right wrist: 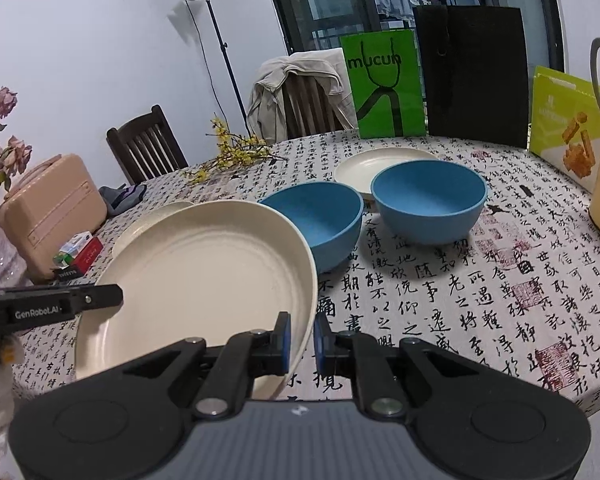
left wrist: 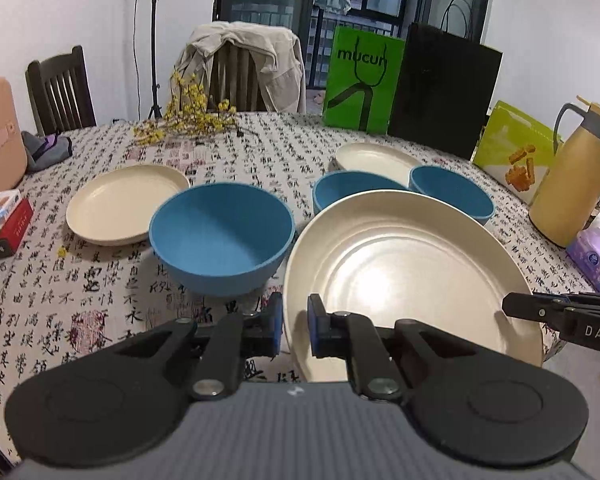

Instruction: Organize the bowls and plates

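Observation:
A large cream plate (left wrist: 400,272) (right wrist: 204,272) is held at the near side of the table between both grippers. My left gripper (left wrist: 294,328) is shut on its left rim, and my right gripper (right wrist: 302,340) is shut on its right rim. Each gripper shows in the other's view at the plate's far edge: right gripper (left wrist: 514,307), left gripper (right wrist: 114,296). Three blue bowls stand behind: one at left (left wrist: 220,240), two further right (left wrist: 352,192) (left wrist: 452,192). Two smaller cream plates (left wrist: 120,204) (left wrist: 376,160) lie on the tablecloth.
A yellow thermos jug (left wrist: 572,176) and a tissue pack (left wrist: 596,256) stand at the right edge. Green and black paper bags (left wrist: 360,80) line the back. A pink case (right wrist: 52,212), small boxes (left wrist: 4,220) and yellow flower sprigs (left wrist: 188,116) sit on the left.

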Action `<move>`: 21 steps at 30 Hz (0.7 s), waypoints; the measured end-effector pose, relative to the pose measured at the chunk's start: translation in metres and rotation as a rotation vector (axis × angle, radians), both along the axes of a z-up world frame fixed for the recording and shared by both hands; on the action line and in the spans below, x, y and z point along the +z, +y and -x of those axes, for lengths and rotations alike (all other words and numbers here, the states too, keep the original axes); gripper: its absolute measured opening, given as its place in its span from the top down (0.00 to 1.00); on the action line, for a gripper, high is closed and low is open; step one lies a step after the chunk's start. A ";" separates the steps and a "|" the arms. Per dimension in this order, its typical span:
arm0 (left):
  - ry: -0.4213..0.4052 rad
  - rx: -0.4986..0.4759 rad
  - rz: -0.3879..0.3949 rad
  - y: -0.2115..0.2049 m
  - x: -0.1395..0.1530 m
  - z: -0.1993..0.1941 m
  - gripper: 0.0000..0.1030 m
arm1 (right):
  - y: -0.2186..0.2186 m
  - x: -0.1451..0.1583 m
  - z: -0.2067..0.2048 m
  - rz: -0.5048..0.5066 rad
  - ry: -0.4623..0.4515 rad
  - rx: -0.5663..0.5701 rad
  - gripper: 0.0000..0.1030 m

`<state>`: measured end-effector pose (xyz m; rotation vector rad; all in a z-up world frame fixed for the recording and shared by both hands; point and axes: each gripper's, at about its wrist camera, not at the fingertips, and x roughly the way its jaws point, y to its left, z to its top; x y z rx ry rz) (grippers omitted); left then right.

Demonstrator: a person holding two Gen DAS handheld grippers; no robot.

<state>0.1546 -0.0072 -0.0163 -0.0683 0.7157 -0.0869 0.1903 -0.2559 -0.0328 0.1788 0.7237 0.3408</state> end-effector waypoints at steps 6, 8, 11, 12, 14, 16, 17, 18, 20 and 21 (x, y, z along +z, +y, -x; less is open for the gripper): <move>0.026 0.004 -0.012 -0.002 -0.013 -0.005 0.88 | 0.001 -0.014 -0.002 -0.003 0.020 -0.002 0.89; 0.035 0.004 -0.010 -0.003 -0.017 -0.007 0.88 | -0.001 -0.016 -0.003 -0.013 0.025 -0.007 0.89; 0.050 0.001 -0.007 -0.004 -0.024 -0.009 0.88 | -0.003 -0.018 -0.003 -0.023 0.028 -0.014 0.89; 0.055 0.000 -0.008 -0.004 -0.026 -0.010 0.88 | -0.004 -0.019 -0.003 -0.024 0.026 -0.016 0.89; 0.066 0.000 -0.004 -0.004 -0.031 -0.011 0.87 | -0.005 -0.020 -0.003 -0.028 0.026 -0.019 0.89; 0.075 -0.001 0.002 -0.004 -0.034 -0.012 0.87 | -0.006 -0.022 -0.003 -0.030 0.029 -0.021 0.89; 0.080 -0.001 0.005 -0.004 -0.036 -0.013 0.87 | -0.006 -0.023 -0.003 -0.031 0.031 -0.022 0.89; 0.083 -0.001 0.007 -0.004 -0.038 -0.014 0.87 | -0.006 -0.024 -0.004 -0.031 0.033 -0.023 0.89; 0.088 -0.002 0.008 -0.004 -0.040 -0.014 0.87 | -0.007 -0.027 -0.004 -0.034 0.038 -0.025 0.89; 0.091 -0.003 0.008 -0.004 -0.041 -0.014 0.87 | -0.007 -0.028 -0.004 -0.037 0.041 -0.026 0.89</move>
